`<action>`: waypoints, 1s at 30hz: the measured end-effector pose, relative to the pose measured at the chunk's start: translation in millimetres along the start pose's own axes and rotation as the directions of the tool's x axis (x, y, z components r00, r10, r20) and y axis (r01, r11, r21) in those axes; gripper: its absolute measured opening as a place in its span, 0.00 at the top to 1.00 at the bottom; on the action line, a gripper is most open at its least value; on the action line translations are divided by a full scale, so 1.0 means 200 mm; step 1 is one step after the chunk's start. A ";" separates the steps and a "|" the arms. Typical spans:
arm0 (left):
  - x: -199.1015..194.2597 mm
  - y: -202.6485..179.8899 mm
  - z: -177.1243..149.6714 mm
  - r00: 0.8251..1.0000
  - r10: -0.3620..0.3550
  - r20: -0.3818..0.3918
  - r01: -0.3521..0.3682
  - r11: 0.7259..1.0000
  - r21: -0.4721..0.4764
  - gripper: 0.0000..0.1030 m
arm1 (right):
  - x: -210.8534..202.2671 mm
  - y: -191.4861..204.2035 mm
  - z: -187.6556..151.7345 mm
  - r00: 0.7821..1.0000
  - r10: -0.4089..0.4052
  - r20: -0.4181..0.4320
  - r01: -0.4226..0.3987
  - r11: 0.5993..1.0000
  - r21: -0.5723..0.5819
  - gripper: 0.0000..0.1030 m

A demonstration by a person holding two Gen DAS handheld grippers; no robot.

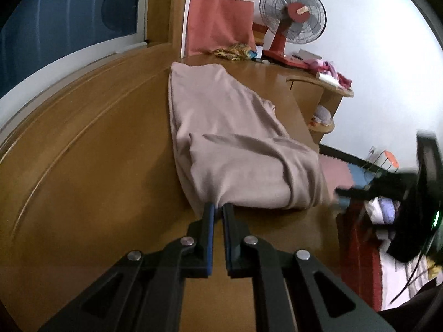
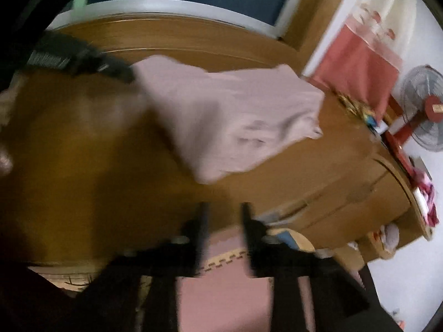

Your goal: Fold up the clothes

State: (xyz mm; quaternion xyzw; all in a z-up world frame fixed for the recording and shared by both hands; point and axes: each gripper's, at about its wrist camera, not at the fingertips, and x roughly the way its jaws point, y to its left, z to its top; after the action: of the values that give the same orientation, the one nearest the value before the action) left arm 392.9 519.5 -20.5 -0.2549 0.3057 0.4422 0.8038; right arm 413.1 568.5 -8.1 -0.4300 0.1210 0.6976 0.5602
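The beige garment [image 1: 229, 138] lies part-folded near the desk's [image 1: 97, 166] front edge, left gripper [image 1: 217, 207] clamped on its near corner, right gripper [image 2: 224, 210] apart and empty; folds remain.

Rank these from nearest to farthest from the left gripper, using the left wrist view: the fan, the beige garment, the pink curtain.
1. Beige garment: its near corner is pinched in the left gripper.
2. Pink curtain: hanging beyond the garment's far end, straight ahead.
3. Fan: at the desk's far end, to the right; close to the curtain in distance.
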 end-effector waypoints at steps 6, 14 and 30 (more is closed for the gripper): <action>-0.05 -0.05 0.09 0.999 -0.026 0.044 0.026 1.000 -0.001 0.95 | 0.11 0.07 0.16 0.994 -0.069 0.085 0.063 0.996 0.066 0.58; -0.03 0.16 0.04 0.989 0.145 -0.009 -0.145 0.983 -0.112 1.00 | 0.11 -0.04 0.10 0.990 -0.139 -0.006 0.138 0.988 -0.064 0.88; 0.31 -0.17 0.12 0.989 0.016 -0.150 0.002 0.993 0.119 0.92 | 0.02 -0.01 0.02 0.996 -0.084 0.007 0.084 0.992 -0.098 0.92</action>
State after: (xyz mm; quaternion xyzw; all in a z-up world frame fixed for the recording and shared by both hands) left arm 455.6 554.8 -43.9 -0.2380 0.3923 0.4054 0.7906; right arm 413.2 575.6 -7.3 -0.4609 0.0675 0.6791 0.5673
